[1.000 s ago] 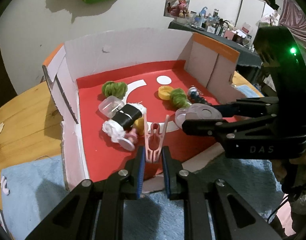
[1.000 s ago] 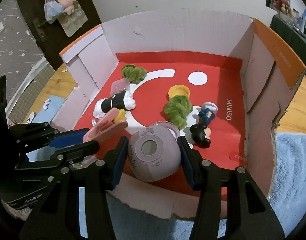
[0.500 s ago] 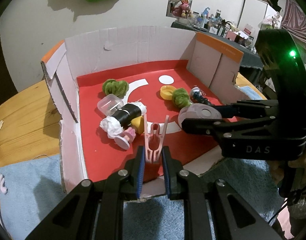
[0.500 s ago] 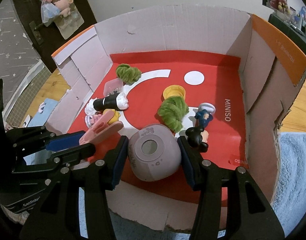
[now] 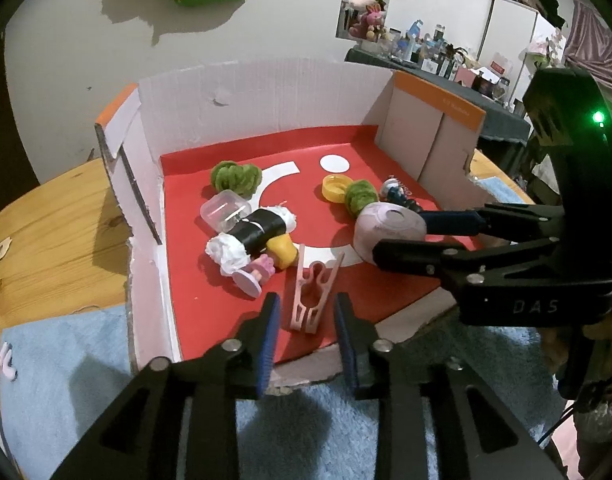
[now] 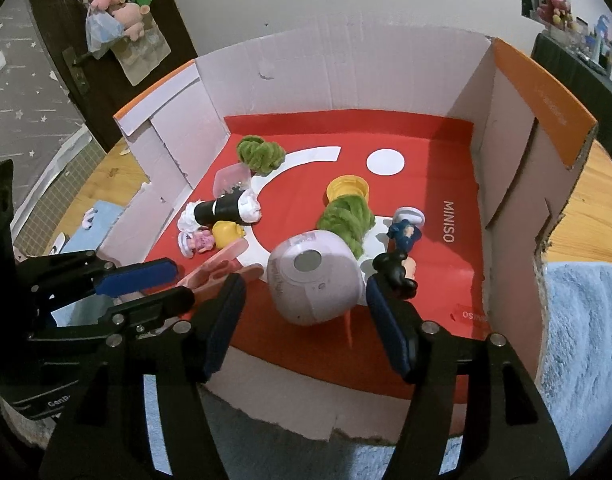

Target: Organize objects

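A cardboard box (image 5: 266, 92) with a red floor (image 6: 426, 152) holds the objects. My left gripper (image 5: 306, 320) is open, and a pink clothes peg (image 5: 312, 292) lies loose between its fingers on the red floor. My right gripper (image 6: 306, 312) is open, with a round lilac gadget (image 6: 314, 280) resting on the floor between its fingers. The peg (image 6: 222, 268) and the left gripper (image 6: 146, 284) show at left in the right wrist view. The lilac gadget (image 5: 388, 228) and the right gripper (image 5: 410, 240) show in the left wrist view.
In the box lie two green fuzzy balls (image 6: 260, 152) (image 6: 346, 216), a yellow cap (image 6: 348, 188), a black-and-white roll (image 6: 222, 210), a clear case (image 5: 224, 210), a small pink figure (image 6: 198, 240) and a mouse figure (image 6: 402, 256). A blue towel (image 5: 66, 360) lies in front on the wooden table (image 5: 46, 232).
Both grippers have opened. The peg and the lilac gadget were let go and now rest on the red floor. Both grippers drew back slightly.
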